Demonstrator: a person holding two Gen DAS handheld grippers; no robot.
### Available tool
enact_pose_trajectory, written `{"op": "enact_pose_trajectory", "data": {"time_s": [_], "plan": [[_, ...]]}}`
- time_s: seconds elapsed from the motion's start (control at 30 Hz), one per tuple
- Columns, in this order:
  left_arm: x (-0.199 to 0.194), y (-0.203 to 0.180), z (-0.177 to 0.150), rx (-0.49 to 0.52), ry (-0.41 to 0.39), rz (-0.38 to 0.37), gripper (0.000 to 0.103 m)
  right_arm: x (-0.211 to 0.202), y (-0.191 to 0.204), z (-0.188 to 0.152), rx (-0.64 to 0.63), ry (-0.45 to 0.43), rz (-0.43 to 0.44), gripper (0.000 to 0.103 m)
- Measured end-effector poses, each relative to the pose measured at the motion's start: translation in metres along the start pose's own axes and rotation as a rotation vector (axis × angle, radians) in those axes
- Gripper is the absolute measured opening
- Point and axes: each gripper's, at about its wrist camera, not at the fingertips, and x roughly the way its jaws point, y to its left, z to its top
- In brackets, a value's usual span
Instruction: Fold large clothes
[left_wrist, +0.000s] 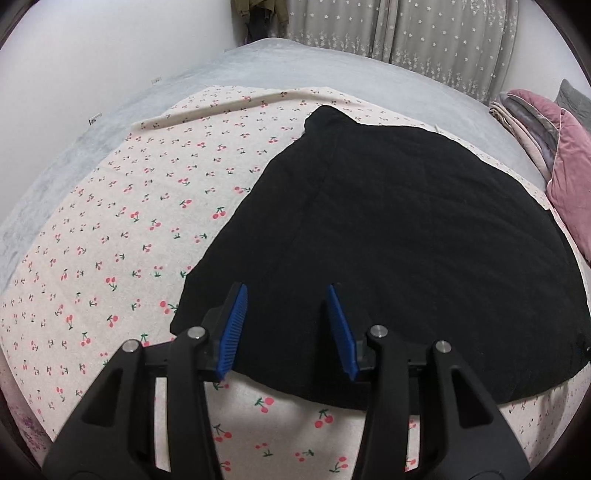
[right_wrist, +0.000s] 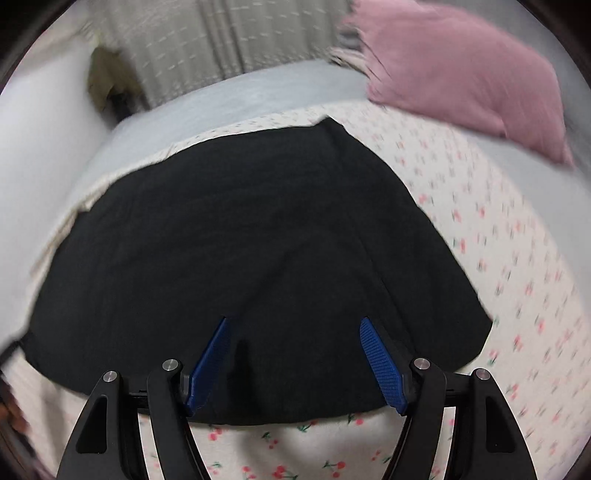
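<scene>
A large black garment (left_wrist: 388, 240) lies flat and folded on a cherry-print sheet (left_wrist: 129, 221) spread over a bed. My left gripper (left_wrist: 286, 291) hovers above the garment's near left part, its blue pads apart with nothing between them. In the right wrist view the same black garment (right_wrist: 240, 240) fills the middle. My right gripper (right_wrist: 293, 321) stands open wide above the garment's near edge and grips nothing. The right wrist view is blurred.
The cherry sheet (right_wrist: 498, 240) rests on a grey bedcover (left_wrist: 332, 70). Pink pillows (left_wrist: 569, 166) and folded blankets are stacked at the right; a pink pillow (right_wrist: 461, 74) shows at the far right. Star-print curtains (left_wrist: 406, 29) and a white wall stand behind.
</scene>
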Motion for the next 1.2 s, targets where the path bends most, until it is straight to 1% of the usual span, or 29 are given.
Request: {"op": "enact_pose_trajectory", "data": {"time_s": [0.1,0.2,0.4,0.57,0.7,0.8,0.87,0.9,0.93,0.97,1.03,1.07,1.1,1.13,1.2], "plan": [[0.007,-0.001,0.001,0.026,0.007,0.024,0.047,0.007,-0.004,-0.004,0.01,0.026,-0.013,0.074],[0.012,-0.002,0.001,0.043,0.01,0.042,0.048,0.01,-0.006,-0.004,0.004,0.027,-0.031,0.074],[0.017,-0.003,0.0,0.054,0.024,0.05,0.048,0.023,-0.001,-0.006,-0.046,0.034,-0.066,0.076],[0.021,-0.005,-0.002,0.068,0.034,0.058,0.048,0.036,-0.005,-0.005,-0.024,0.058,-0.046,0.078],[0.022,-0.004,-0.002,0.064,0.037,0.055,0.048,0.037,-0.004,-0.004,-0.036,0.06,-0.059,0.078],[0.012,-0.001,0.0,0.046,0.026,0.05,0.048,0.028,-0.006,-0.002,-0.03,0.043,-0.052,0.078],[-0.004,0.001,0.0,0.036,-0.02,0.023,0.048,0.015,-0.015,0.001,0.004,0.006,-0.073,0.078],[-0.012,0.0,-0.001,0.039,-0.044,0.014,0.048,0.009,-0.018,0.001,0.02,-0.007,-0.069,0.078],[-0.013,0.001,-0.002,0.04,-0.047,0.012,0.048,0.003,-0.024,0.001,0.041,-0.021,-0.067,0.078],[-0.011,0.001,-0.002,0.038,-0.035,0.013,0.048,0.0,-0.03,0.001,0.057,-0.025,-0.084,0.078],[0.009,0.003,-0.002,0.027,0.051,0.012,0.048,0.001,-0.041,0.001,0.082,-0.016,-0.128,0.078],[0.017,0.003,-0.003,0.027,0.074,0.017,0.048,0.003,-0.047,0.001,0.092,-0.004,-0.147,0.078],[0.02,0.002,-0.002,0.031,0.073,0.02,0.048,0.008,-0.053,0.001,0.104,0.017,-0.157,0.078],[0.021,0.001,0.0,0.039,0.068,0.027,0.048,0.014,-0.057,0.0,0.115,0.041,-0.152,0.078],[0.022,0.001,0.001,0.03,0.075,0.024,0.048,0.031,-0.065,0.0,0.144,0.098,-0.105,0.079]]}}
